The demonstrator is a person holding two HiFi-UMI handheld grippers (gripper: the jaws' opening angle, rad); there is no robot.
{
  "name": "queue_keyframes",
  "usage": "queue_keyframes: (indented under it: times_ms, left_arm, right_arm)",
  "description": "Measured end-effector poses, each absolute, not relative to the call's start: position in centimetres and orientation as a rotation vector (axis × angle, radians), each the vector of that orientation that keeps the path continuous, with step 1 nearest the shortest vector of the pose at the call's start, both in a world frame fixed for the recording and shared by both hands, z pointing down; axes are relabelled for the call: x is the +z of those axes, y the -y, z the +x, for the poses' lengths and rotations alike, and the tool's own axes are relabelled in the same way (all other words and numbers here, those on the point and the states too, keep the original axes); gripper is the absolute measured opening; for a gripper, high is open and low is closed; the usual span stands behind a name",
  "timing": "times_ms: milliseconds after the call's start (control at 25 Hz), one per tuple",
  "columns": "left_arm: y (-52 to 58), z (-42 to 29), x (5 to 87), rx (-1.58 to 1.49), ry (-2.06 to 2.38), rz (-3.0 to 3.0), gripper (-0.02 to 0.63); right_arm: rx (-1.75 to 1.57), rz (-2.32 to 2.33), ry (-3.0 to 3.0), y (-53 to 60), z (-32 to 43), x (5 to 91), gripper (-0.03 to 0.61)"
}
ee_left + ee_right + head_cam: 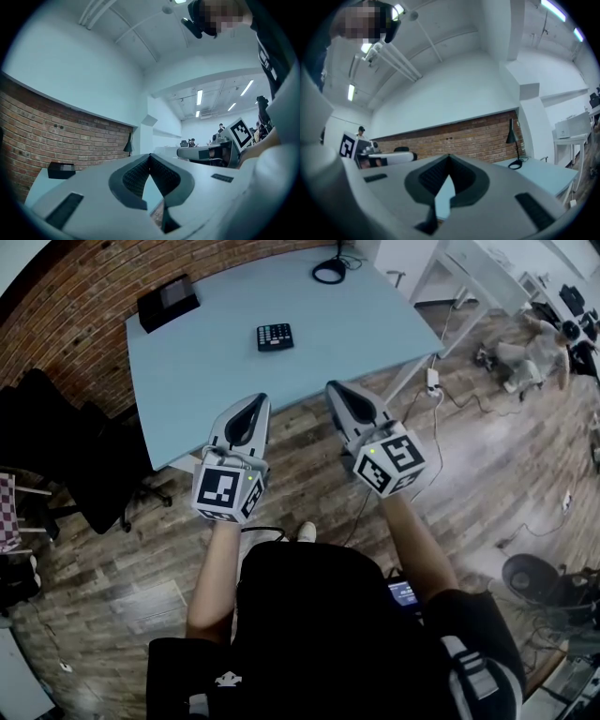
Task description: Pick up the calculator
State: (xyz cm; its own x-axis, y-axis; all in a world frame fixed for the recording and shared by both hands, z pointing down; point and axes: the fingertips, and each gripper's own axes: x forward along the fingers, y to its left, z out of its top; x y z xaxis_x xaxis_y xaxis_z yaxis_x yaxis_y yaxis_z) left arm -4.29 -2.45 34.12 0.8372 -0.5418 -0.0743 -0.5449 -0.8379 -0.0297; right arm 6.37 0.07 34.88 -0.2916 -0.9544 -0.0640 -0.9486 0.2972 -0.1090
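Person: black top, both forearms stretched forward above the wooden floor.
Left gripper [255, 404]: at the near edge of the desk [206, 381]; fingers [133, 176] closed tip to tip, nothing between them.
Right gripper [339, 390]: just right of the left one; fingers [464, 176] pressed together, empty.
Calculator [275, 336]: flat on the desk, far middle, well apart from both grippers.
Black box [169, 301]: far left corner of the desk.
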Motion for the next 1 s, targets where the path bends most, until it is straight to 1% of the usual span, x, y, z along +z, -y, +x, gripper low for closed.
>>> queue_keyframes:
  times_ms: [520, 1000]
  left_arm:
    - [4.9, -3.2, 34.2, 0.075, -0.901, -2.952, 0.003]
    - [9.6, -2.6, 34.4, 0.076, -0.887, -2.969, 0.004]
  right_arm:
    - [-0.074, -1.768, -2.443, 2.5, 7.5, 35.0, 0.003]
    - [-0.077, -1.780, -2.452, 7.1, 8.0, 34.9, 0.003]
